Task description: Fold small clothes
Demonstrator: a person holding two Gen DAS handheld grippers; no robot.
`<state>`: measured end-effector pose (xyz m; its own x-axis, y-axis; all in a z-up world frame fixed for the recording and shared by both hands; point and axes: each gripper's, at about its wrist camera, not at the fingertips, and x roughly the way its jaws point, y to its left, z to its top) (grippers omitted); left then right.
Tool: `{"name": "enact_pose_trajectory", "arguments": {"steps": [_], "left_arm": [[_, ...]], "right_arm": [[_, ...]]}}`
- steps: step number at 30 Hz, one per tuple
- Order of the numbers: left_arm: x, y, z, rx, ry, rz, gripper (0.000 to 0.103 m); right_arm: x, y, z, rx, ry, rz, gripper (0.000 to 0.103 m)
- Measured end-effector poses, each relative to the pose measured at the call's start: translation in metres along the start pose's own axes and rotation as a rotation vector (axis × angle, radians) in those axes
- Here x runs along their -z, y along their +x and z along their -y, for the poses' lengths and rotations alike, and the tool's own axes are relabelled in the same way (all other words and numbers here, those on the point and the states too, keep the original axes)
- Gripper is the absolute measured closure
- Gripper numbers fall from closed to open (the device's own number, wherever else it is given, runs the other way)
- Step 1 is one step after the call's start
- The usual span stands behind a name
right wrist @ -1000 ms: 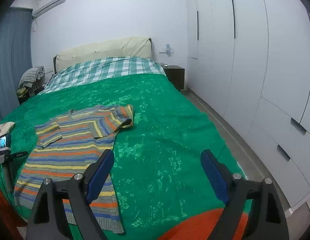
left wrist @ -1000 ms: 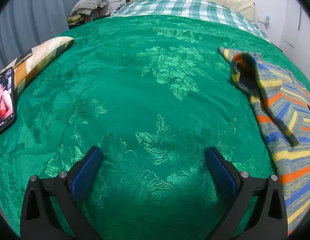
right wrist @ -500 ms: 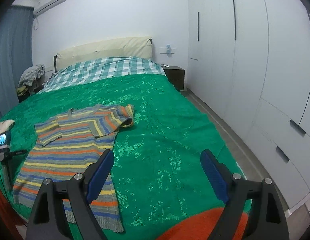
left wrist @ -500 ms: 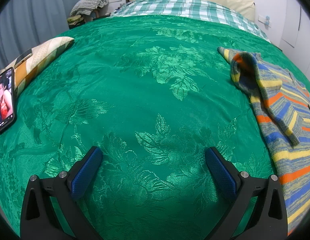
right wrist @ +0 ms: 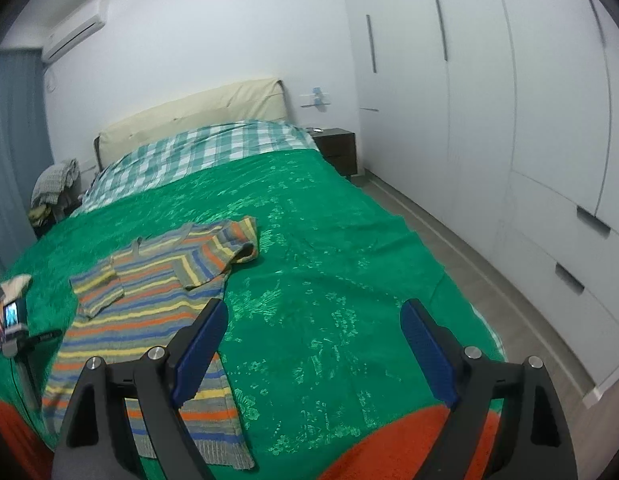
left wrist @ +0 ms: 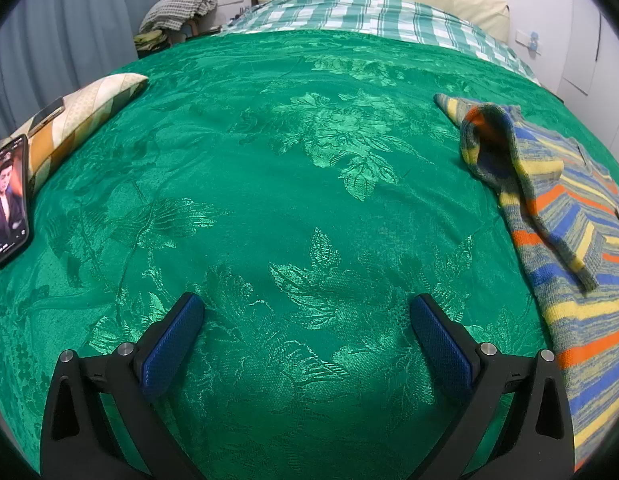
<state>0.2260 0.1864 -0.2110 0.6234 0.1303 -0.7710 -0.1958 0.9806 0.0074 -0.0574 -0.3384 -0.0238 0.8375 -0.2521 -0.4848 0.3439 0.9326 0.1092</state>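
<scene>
Striped knit sweater [left wrist: 557,216] lies at your left gripper's [left wrist: 305,320] three o'clock, both it and right gripper [right wrist: 313,328] spread wide, empty

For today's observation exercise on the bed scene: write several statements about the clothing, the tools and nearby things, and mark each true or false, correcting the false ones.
1. The striped sweater lies spread on the green bedspread. True.
2. The left tool is clamped on a sleeve. False: its fingers are wide apart over bare bedspread, holding nothing.
3. One sleeve is folded in over the sweater's body. True.
4. The right tool is shut. False: it is open and empty.
5. A phone with a lit screen lies near a striped pillow. True.
6. The sweater is plain white. False: it has orange, blue, yellow and grey stripes.
</scene>
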Motion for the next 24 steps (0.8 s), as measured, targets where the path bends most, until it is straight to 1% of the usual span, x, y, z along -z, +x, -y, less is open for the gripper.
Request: {"name": "enact_pose_trajectory", "arguments": {"steps": [7, 24], "left_arm": [[0.0, 0.0, 0.0, 0.0, 0.0, 0.0, 0.0], [0.0, 0.0, 0.0, 0.0, -0.001, 0.0, 0.0]], "right_arm": [[0.0, -0.003, -0.006, -0.003, -0.021, 0.011, 0.016], [0.001, 0.002, -0.008, -0.001, -0.035, -0.005, 0.016]]}}
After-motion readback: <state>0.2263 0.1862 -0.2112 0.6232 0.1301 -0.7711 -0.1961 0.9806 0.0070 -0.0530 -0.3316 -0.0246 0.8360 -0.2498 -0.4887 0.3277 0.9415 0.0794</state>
